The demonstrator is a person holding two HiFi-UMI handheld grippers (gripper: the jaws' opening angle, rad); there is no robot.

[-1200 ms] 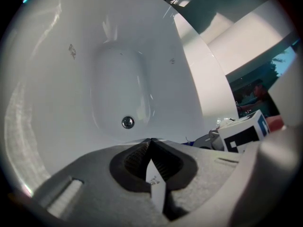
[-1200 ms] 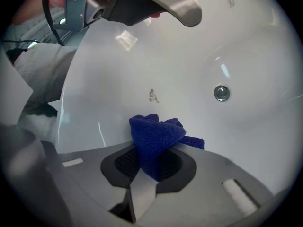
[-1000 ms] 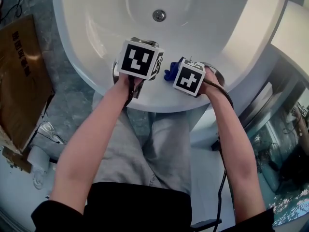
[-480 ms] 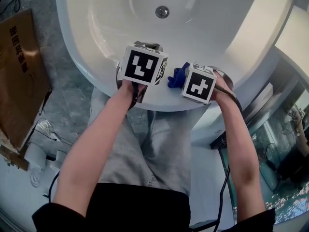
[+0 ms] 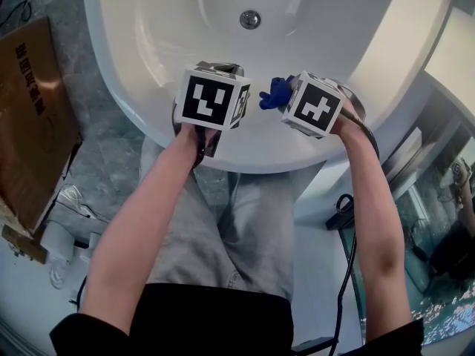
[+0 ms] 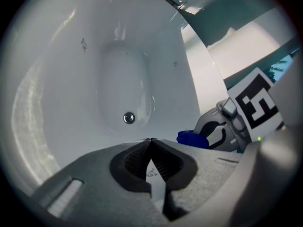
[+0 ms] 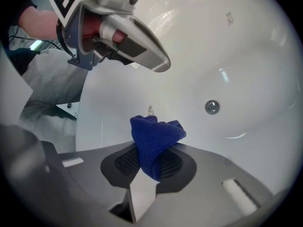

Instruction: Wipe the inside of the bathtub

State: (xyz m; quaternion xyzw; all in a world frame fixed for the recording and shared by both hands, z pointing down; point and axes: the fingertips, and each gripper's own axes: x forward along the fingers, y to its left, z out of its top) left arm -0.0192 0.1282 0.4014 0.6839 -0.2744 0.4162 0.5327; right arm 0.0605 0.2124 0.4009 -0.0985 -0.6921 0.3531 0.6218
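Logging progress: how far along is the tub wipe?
Done: blue cloth is clamped in the right gripper. In hand: both grippers hover at the near rim of the bathtub, left gripper shut and empty. Left: the cloth looks clear of the surface, so apparently all the wiping.

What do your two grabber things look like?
The left gripper and right gripper are grey with black ribbed pads. Each carries a white cube printed with black square markers. A black cable runs along the right arm. Black short sleeves.
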